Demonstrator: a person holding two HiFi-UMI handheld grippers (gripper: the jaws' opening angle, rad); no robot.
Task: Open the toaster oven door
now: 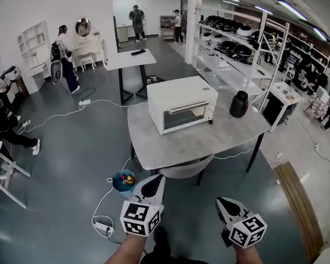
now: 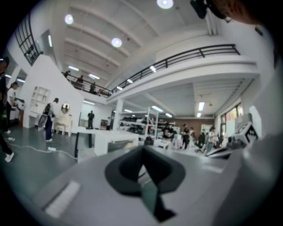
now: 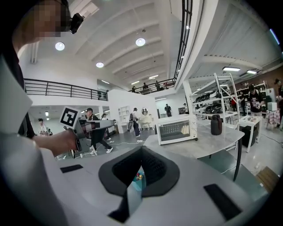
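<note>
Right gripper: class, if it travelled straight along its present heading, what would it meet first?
Probably the near edge of the grey table, left of the toaster oven; depth is unclear.

**Oven and Jar Share 1 Table**

The toaster oven [image 1: 182, 103] sits on the table [image 1: 155, 149], with the jar [image 1: 239, 104] at its 3 o'clock. A chair [image 1: 185, 168] is tucked under the table's 6 o'clock edge. Shelving [image 1: 219, 67] stands behind, at 1 o'clock.
</note>
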